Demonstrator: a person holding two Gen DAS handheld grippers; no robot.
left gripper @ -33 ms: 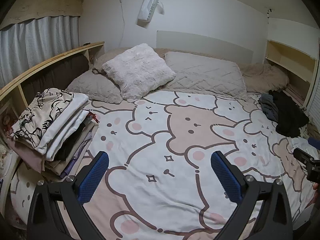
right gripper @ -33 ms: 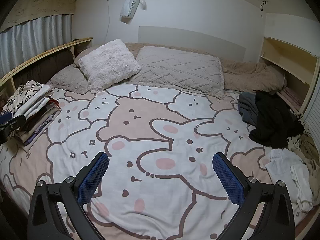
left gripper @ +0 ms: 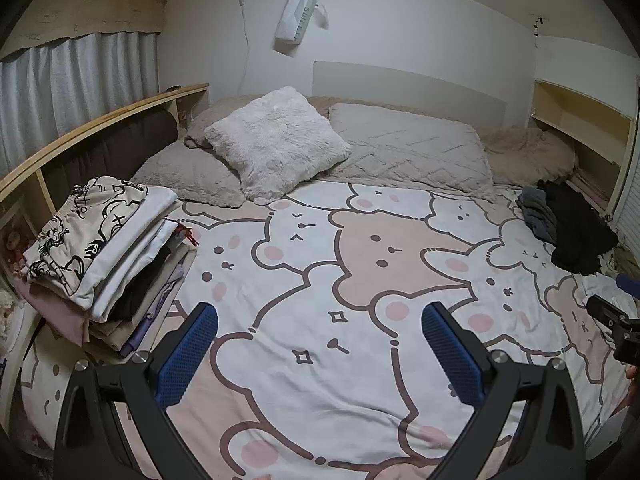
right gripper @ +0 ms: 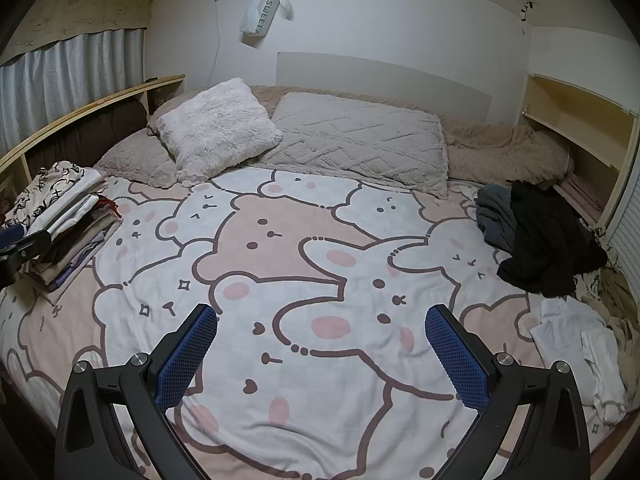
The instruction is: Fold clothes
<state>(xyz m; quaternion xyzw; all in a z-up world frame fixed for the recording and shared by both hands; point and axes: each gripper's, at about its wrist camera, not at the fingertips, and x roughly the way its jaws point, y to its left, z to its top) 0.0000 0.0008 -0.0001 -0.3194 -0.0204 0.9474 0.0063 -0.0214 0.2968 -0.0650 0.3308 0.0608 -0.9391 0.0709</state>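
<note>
Waiting on the right side of the bed: unfolded pile of dark clothes (right gripper: 548, 240) at mid-depth with a grey-blue garment (right gripper: 494, 214) touching its left edge, and a crumpled white garment (right gripper: 576, 344) nearer, by the right edge. Done work sits at the left edge, a folded stack (left gripper: 108, 256) with a printed piece on top. Between them the bear-print bedspread (right gripper: 304, 264) is bare, so that's the folding area. Left gripper (left gripper: 320, 352) and right gripper (right gripper: 322, 354) both hang over the near part of the bedspread, jaws fully spread, nothing between them, neither touching cloth. Pillows (left gripper: 276, 140) are far back, out of play. Risks as I see them: dark items are tangled, so one pinch likely drags two pieces; grabbing low could catch the bedspread too and pull it; the folded stack leans toward the middle, and a sweeping sleeve or gripper could topple it.
</note>
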